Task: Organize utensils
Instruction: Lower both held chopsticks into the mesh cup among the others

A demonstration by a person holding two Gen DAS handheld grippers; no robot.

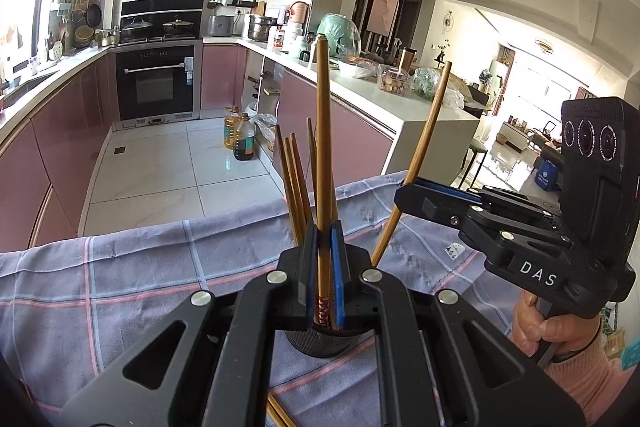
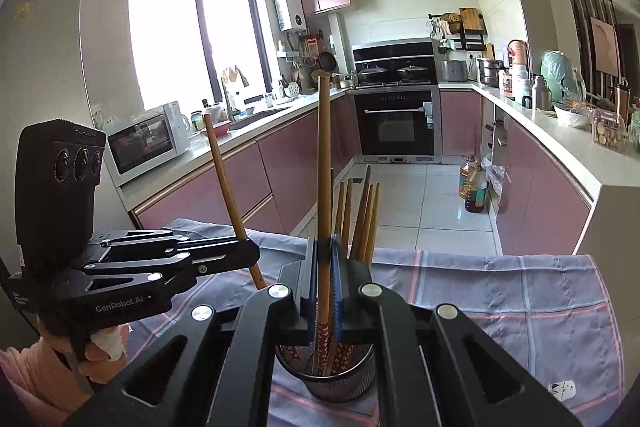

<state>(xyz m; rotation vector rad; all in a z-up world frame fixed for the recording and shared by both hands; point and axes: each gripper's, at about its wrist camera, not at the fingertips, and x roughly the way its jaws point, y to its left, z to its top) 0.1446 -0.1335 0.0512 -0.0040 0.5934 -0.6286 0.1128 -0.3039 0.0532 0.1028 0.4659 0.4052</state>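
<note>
Left gripper (image 1: 325, 247): jaws pressed together on one chopstick (image 1: 322, 155); blue pads pinch it low on the shaft, just above its red patterned end; stick stands near upright, plain tip high

Right gripper (image 2: 325, 259): jaws likewise closed on a second chopstick (image 2: 324, 163), gripped just above its patterned end; upright, lower end reaching down into the holder mouth

Cross view: in the left wrist view the right gripper (image 1: 408, 193) comes in from the right, its stick (image 1: 420, 155) leaning; in the right wrist view the left gripper (image 2: 250, 253) comes in from the left, its stick (image 2: 230, 195) leaning the other way

Holder (image 2: 324, 377): round dark mesh cup, standing upright on the cloth, directly under both grippers' tips; only its lower wall shows in the left wrist view (image 1: 320, 341)

Loose chopsticks in holder (image 2: 360, 215): about five visible, patterned ends down, plain tips fanned upward behind the jaws; exact count uncertain where they overlap

On cloth: tips of two more chopsticks (image 1: 278, 413) lying flat at the lower edge of the left wrist view, mostly hidden under the gripper

Cloth (image 2: 500, 291): grey-blue check with pink lines, covering the work surface

Hands: right hand (image 1: 548, 327) around its grip handle, pink sleeve; left hand (image 2: 98, 347) on its handle, pink sleeve

Count: two grippers, two held chopsticks, one holder
</note>
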